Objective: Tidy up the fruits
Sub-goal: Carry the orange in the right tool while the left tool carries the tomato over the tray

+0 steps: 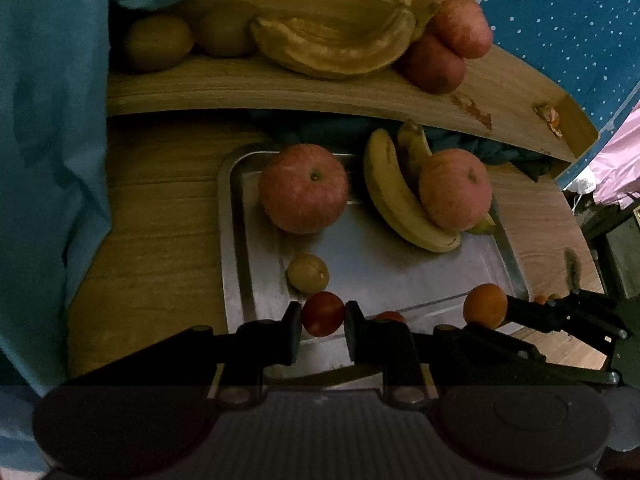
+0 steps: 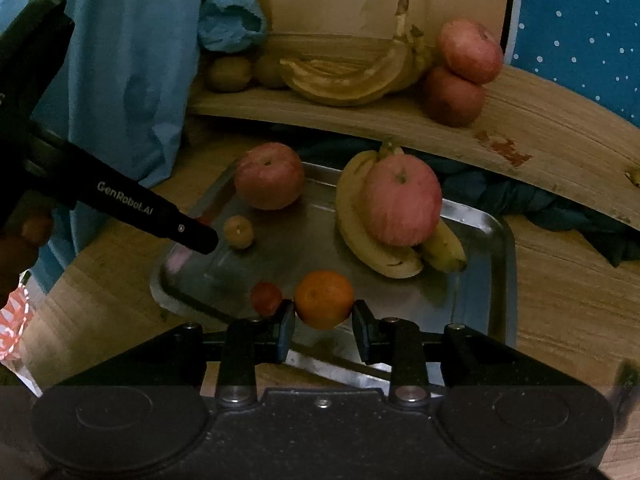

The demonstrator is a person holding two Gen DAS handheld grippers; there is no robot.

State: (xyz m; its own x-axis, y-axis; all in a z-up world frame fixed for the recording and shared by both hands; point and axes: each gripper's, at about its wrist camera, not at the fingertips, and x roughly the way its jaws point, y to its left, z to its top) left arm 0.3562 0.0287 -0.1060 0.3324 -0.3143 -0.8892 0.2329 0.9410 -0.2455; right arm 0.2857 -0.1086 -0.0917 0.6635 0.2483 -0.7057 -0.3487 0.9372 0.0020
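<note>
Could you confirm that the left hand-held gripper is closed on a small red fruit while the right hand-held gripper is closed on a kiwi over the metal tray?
Not quite: the right hand-held gripper is closed on an orange, not a kiwi, as the right wrist view shows. The kiwi lies loose on the metal tray. The left hand-held gripper does grip the small red fruit.

We've got the right gripper [image 2: 323, 320] with its jaws clamped on an orange [image 2: 324, 299] over the metal tray [image 2: 486, 276]. Beside it we see a small red fruit [image 2: 265, 297].
</note>
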